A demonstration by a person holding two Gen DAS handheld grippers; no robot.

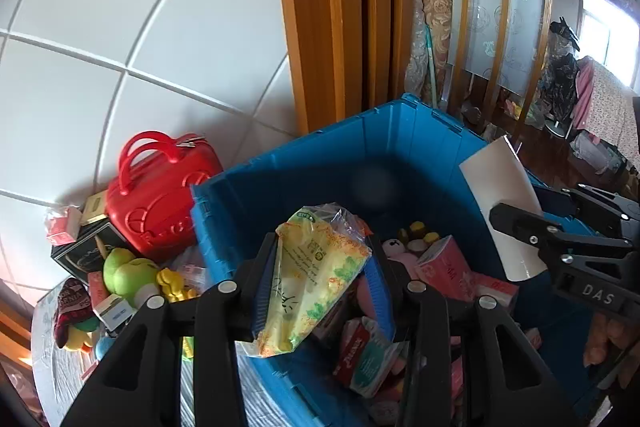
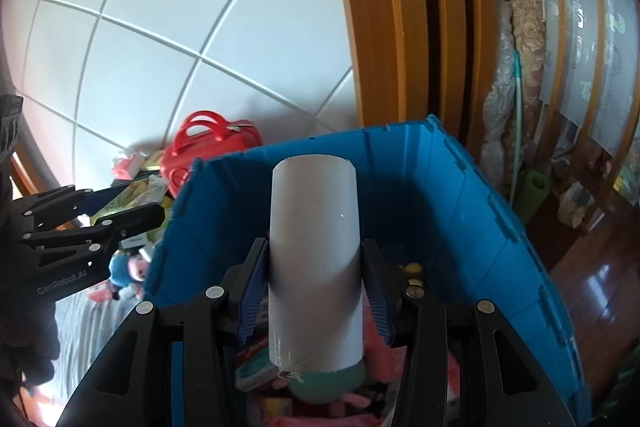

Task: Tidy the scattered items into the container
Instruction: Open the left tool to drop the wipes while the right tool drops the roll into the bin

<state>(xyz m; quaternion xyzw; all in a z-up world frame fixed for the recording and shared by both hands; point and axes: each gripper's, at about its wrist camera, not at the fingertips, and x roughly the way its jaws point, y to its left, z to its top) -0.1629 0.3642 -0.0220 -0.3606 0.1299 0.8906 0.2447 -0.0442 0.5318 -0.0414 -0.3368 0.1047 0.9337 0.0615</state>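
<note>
A blue plastic bin stands against the tiled wall and holds tissue packs, pink boxes and plush toys. My left gripper is shut on a yellow-green tissue pack in clear wrap, held over the bin's near left rim. My right gripper is shut on a white plastic tube, held upright over the bin. The right gripper also shows in the left wrist view, and the left gripper in the right wrist view.
Left of the bin lie a red handbag, a green plush, a dark box, small cartons and a knit hat. Wooden door frame and rolled carpet stand behind the bin.
</note>
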